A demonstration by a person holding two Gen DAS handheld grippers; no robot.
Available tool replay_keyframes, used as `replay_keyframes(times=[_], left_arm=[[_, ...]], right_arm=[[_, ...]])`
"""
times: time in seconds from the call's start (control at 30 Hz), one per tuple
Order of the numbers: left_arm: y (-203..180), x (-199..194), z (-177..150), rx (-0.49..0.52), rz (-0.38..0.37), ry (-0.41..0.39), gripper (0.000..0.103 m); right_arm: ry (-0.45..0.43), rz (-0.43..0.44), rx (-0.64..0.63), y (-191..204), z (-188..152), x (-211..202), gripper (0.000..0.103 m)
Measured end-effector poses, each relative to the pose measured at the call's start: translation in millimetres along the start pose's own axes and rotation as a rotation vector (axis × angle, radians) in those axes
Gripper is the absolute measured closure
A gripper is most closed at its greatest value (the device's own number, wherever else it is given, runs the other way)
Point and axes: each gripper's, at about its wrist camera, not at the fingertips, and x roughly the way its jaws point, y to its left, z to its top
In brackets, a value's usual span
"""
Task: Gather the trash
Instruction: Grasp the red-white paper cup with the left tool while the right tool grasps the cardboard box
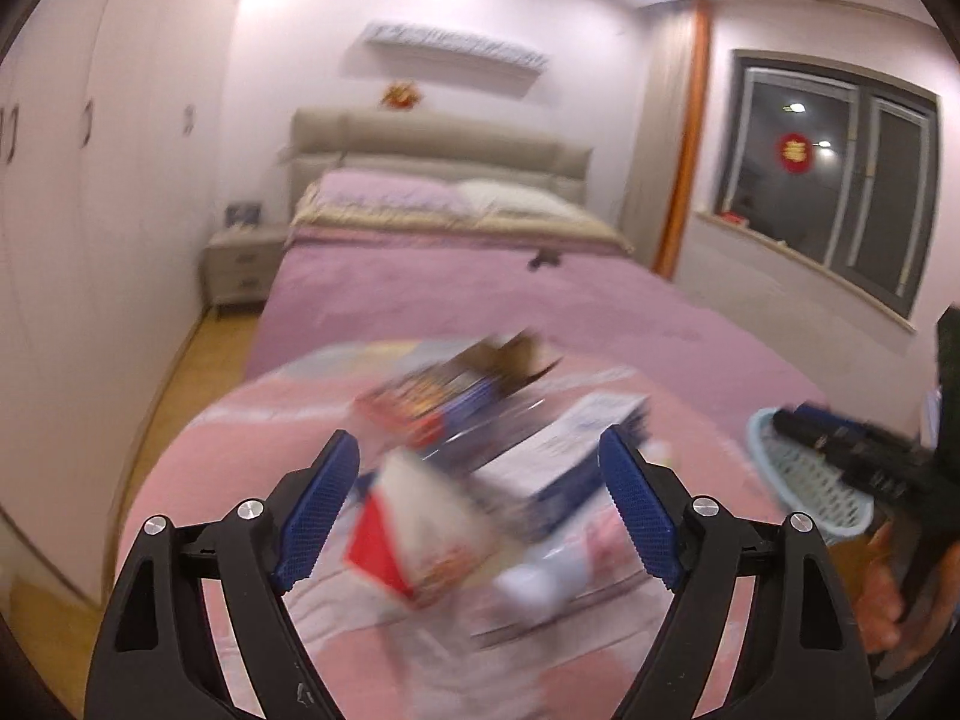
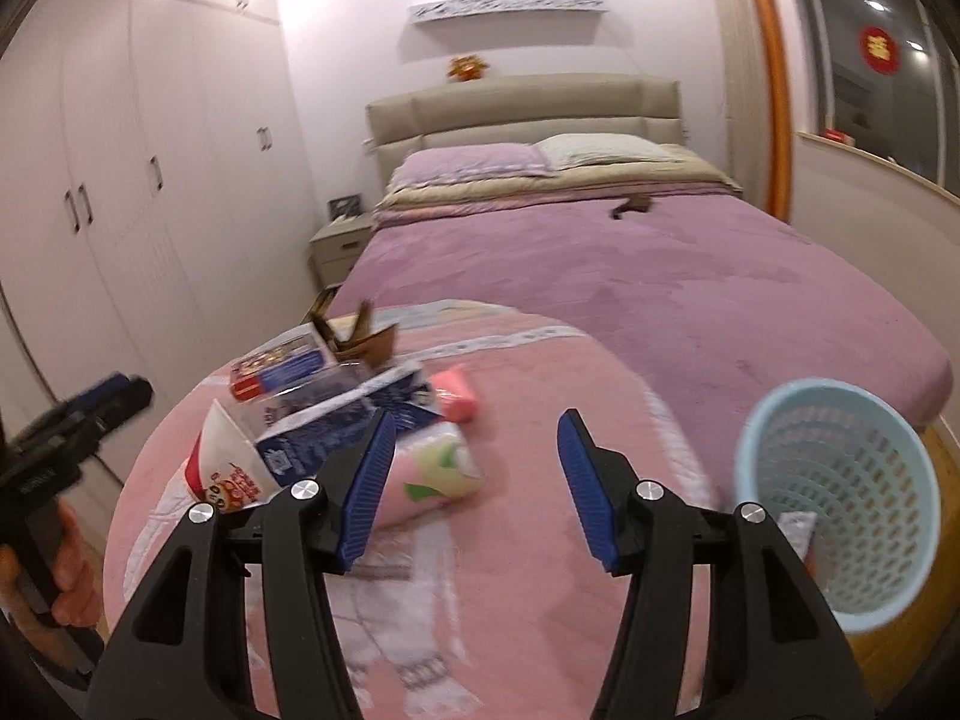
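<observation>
Barely started: both grippers, left (image 1: 480, 504) and right (image 2: 477, 483), jaws wide and empty; trash pile (image 2: 336, 414) on pink mat left of bin (image 2: 840, 504), which holds maybe one scrap

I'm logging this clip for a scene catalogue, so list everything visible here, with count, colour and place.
Trash pile: several cartons and wrappers, blue, white, red and pink; on the pink blanket, ahead-left of the right gripper.
Waste basket: one, pale blue mesh; right of the pile at the bed's edge, a scrap inside.
Pink blanket: one; over the bed's foot.
Bed: one, purple cover, beige headboard; room centre.
Pillows: two, purple and cream; at the headboard.
Dark object: one; on the cover, unidentifiable.
Nightstand: one, beige; left of the bed.
Wardrobe: white; left wall.
Window: one, red decal; right wall.
Left gripper: black, blue pads, open above the pile.
Right gripper: same colours, open.
</observation>
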Motion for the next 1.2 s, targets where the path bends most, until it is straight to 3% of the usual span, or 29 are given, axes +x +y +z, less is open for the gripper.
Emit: replay_keyframes(times=[0.13,0.33,0.57,0.9,0.97,1.1,1.2], left_arm=[[32.3,29.3,-12.0,-0.061,-0.018,0.094,0.022],[54.7,56.6,-30.6,-0.096,-0.054,0.164,0.023],[62.6,68.3,-39.6,-0.112,-0.135,0.195,0.024],[65.7,79.9,-36.4,-0.117,-0.183,0.262,0.025],[63.6,84.1,-35.8,-0.107,-0.185,0.287,0.029],[61.5,89.6,-37.9,-0.111,-0.179,0.333,0.039],[58.2,88.5,-39.6,-0.104,-0.168,0.339,0.039]], right_arm=[[0.024,0.044,-0.046,30.8,19.8,27.5,0.05],[0.069,0.1,-0.09,61.2,50.8,68.3,0.044],[0.213,0.108,0.028,63.6,84.4,141.4,0.044],[0.367,0.099,0.043,74.3,90.7,205.4,0.066],[0.404,0.101,0.043,75.7,86.9,214.5,0.068],[0.416,0.107,0.02,77.5,81.7,217.3,0.093],[0.41,0.122,0.019,78.0,77.8,213.9,0.095]])
